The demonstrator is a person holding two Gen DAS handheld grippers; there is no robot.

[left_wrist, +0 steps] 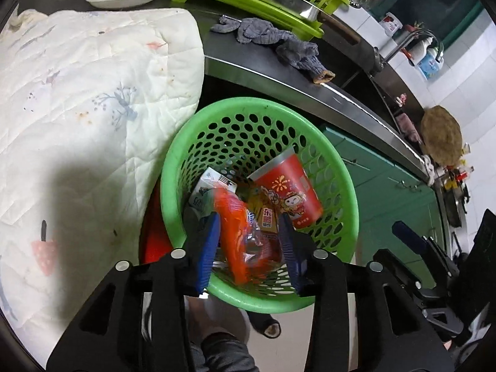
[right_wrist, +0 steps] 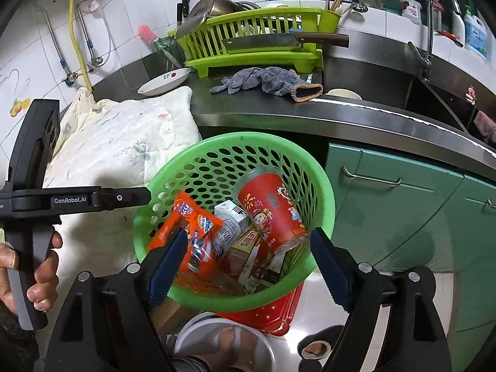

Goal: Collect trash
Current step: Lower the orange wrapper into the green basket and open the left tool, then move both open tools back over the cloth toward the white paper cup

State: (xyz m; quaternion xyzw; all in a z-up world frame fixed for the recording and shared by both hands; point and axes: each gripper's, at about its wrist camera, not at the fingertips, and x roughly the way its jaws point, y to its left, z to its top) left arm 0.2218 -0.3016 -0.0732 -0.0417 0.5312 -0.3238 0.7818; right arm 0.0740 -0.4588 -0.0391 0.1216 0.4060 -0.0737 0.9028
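While we hover both grippers, jaws apart & empty, over green basket [right_wrist: 322,186]: orange wrapper [left_wrist: 235,232], light, crinkly, slippery; pinch flat edge

White tiled wall [right_wrist: 136,3] behind dark steel-edged kitchen counter [right_wrist: 356,105], steel sink [right_wrist: 434,99] with tall tap [right_wrist: 431,24] at its right end, green cabinet doors [right_wrist: 393,217] below, pale glossy floor [right_wrist: 313,313] underfoot.
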